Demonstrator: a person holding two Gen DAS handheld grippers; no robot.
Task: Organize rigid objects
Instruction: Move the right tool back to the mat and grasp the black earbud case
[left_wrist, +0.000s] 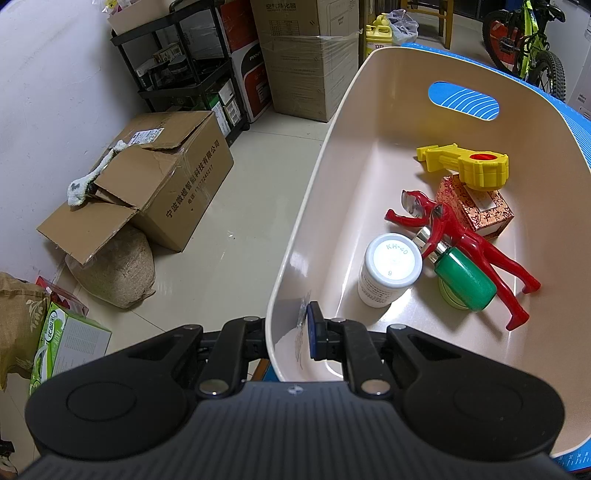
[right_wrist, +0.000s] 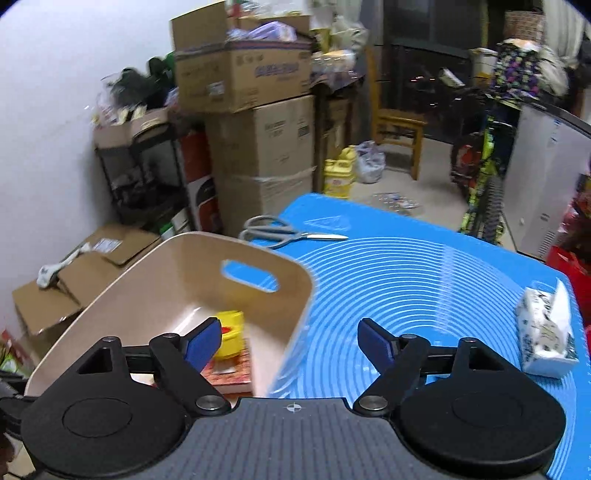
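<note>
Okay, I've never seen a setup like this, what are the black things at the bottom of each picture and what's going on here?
Those are two hand-held grippers, each with a camera looking along its fingers. The left camera shows the left gripper clamped shut on the rim of a beige bin. Inside lie a yellow plastic tool, a patterned box, a red figure, a white jar and a green bottle. The right camera shows the right gripper open and empty above a blue mat, where scissors and a tissue pack remain.

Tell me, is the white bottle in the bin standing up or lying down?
Standing up. The white bottle rests on its base inside the beige bin, its round cap facing up, beside the tipped-over green bottle.
</note>
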